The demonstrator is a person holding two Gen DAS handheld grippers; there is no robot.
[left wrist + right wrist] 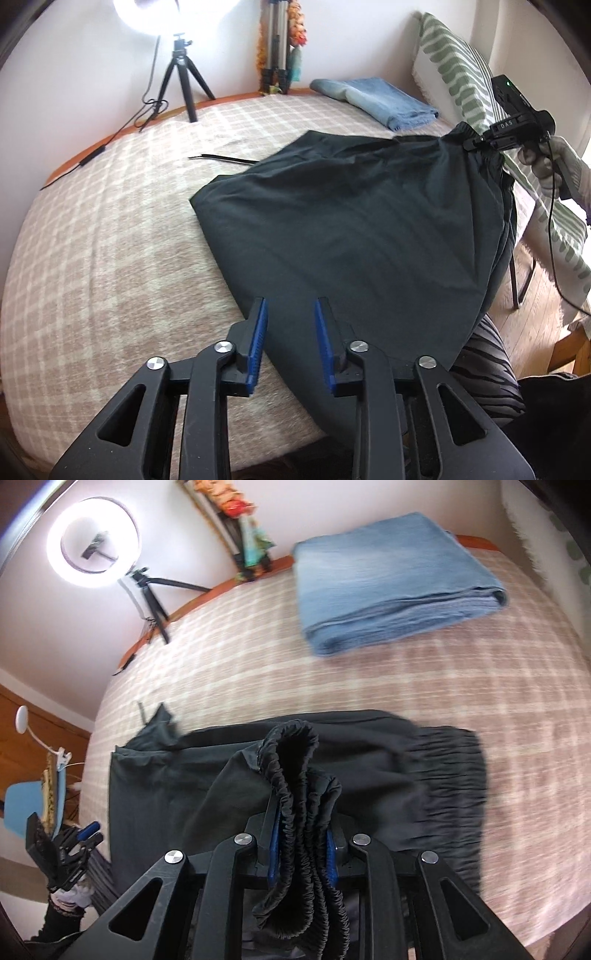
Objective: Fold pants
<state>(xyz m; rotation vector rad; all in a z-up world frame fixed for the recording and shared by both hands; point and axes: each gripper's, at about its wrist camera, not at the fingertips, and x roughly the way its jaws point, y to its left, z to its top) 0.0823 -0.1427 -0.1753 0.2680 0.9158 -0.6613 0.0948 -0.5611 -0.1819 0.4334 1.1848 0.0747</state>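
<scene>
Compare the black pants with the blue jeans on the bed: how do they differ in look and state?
The black pants are spread wide and partly lifted; the blue jeans lie folded in a compact stack. The pants are dark and thin with a gathered elastic waistband; the jeans are pale, faded denim. The right gripper grips the pants' waistband; nothing touches the jeans. Both rest on the checked bed cover.

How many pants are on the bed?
2. The black pants lie spread in the middle, their waistband pinched in the right tool. The folded blue jeans sit near the far edge. More could be hidden outside the views.
</scene>
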